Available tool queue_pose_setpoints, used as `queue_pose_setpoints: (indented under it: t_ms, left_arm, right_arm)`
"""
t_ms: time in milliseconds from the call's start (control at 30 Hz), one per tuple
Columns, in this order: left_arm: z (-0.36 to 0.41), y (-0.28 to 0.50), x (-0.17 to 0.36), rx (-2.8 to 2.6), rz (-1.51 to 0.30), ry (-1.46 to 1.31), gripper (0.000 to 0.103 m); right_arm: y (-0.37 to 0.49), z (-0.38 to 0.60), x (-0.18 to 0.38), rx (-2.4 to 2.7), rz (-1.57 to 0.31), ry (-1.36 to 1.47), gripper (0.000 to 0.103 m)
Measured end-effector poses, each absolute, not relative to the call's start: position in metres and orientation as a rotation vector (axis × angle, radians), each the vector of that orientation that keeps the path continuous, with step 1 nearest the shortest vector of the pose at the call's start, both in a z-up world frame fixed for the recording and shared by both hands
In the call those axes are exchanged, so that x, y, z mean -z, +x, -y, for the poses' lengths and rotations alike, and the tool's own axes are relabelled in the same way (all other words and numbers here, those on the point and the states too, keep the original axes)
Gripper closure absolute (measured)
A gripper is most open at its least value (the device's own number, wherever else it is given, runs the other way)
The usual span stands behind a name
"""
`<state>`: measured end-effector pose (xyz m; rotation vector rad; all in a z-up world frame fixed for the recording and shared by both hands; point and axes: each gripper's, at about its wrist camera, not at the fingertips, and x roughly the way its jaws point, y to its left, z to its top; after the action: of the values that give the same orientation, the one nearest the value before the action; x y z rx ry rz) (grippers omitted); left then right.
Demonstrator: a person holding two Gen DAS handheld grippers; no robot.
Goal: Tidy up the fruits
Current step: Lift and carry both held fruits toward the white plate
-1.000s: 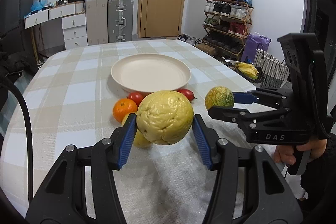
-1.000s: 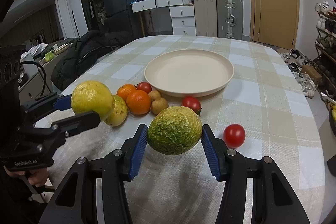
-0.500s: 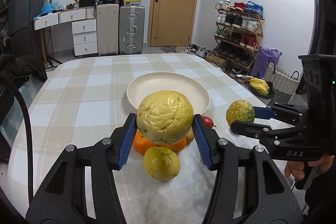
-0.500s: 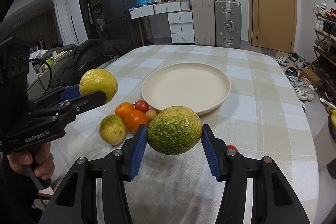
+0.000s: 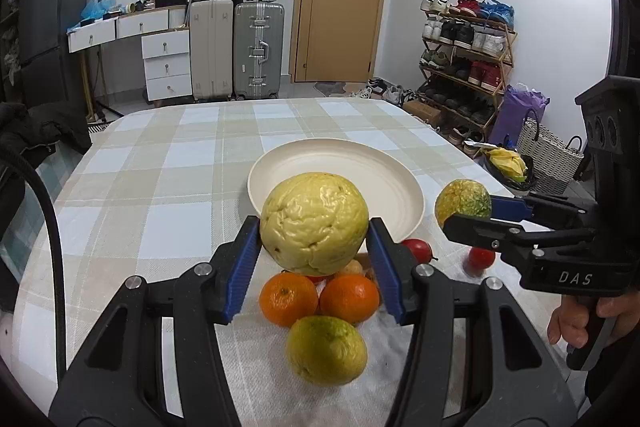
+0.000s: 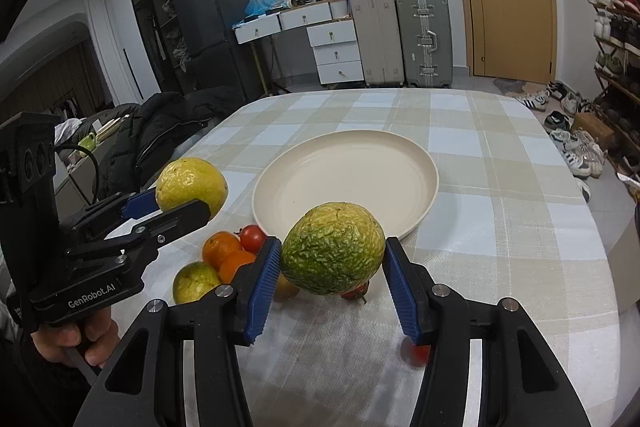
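Observation:
My left gripper (image 5: 314, 259) is shut on a wrinkled yellow fruit (image 5: 314, 223) and holds it above the table, in front of the cream plate (image 5: 336, 167). My right gripper (image 6: 330, 275) is shut on a wrinkled green-yellow fruit (image 6: 334, 249), also raised before the plate (image 6: 348, 175). Each gripper shows in the other's view: the right one (image 5: 464, 215) with its fruit (image 5: 463, 199), the left one (image 6: 180, 203) with its fruit (image 6: 190, 183). On the cloth below lie two oranges (image 5: 316, 297), a yellow-green citrus (image 5: 326, 349) and tomatoes (image 5: 418, 249).
The table has a checked cloth (image 5: 160, 163). A small tomato (image 6: 416, 351) lies under my right finger. A dark jacket (image 6: 160, 131) lies off the table's left side. Suitcases, drawers and a shoe rack stand beyond the far edge.
Both grippers have risen and drawn back with their fruits still held. The plate and the loose fruits now sit lower and farther ahead in both views.

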<state>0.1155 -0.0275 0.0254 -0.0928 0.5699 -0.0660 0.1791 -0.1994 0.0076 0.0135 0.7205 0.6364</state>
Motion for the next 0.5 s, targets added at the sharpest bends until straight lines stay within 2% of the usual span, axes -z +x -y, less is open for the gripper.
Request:
queue_pose_setpoints:
  t_ms: [500]
  left_arm:
    - [0.040, 0.171, -0.015, 0.073, -0.624, -0.084, 0.052]
  right_arm:
    - [0.229, 0.193, 0.000, -0.568, -0.791, 0.070, 0.050]
